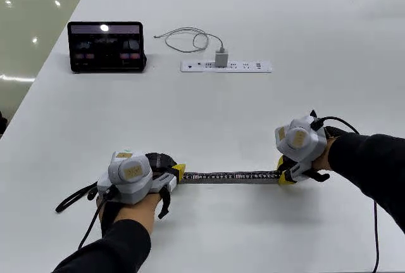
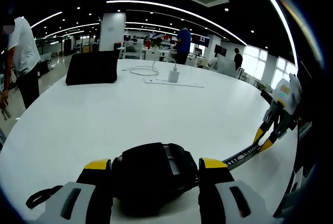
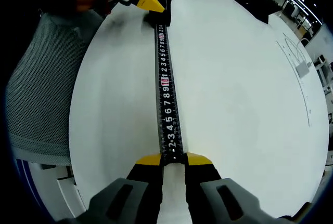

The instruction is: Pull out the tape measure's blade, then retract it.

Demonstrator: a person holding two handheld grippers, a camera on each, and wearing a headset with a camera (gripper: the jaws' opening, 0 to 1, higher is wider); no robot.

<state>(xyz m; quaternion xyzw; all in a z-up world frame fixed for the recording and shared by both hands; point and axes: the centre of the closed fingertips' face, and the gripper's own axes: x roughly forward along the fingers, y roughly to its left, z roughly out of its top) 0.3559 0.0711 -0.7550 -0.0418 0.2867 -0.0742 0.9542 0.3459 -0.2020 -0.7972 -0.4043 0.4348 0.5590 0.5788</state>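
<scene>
The black tape measure case [image 2: 153, 174] sits on the white table between the yellow-tipped jaws of my left gripper [image 2: 155, 165], which is shut on it; in the head view the left gripper [image 1: 166, 173] is at the front left. The black blade [image 1: 228, 176] with white numerals runs flat across the table to my right gripper [image 1: 282, 173]. Along the right gripper view the blade [image 3: 166, 94] stretches away to the case [image 3: 156, 13]. My right gripper [image 3: 173, 158] is shut on the blade's end.
A dark tablet [image 1: 106, 46] stands at the far left of the white table [image 1: 253, 114]. A white power strip [image 1: 226, 66] with a charger and looped cable lies behind the work. Several people stand in the room beyond [image 2: 182, 44].
</scene>
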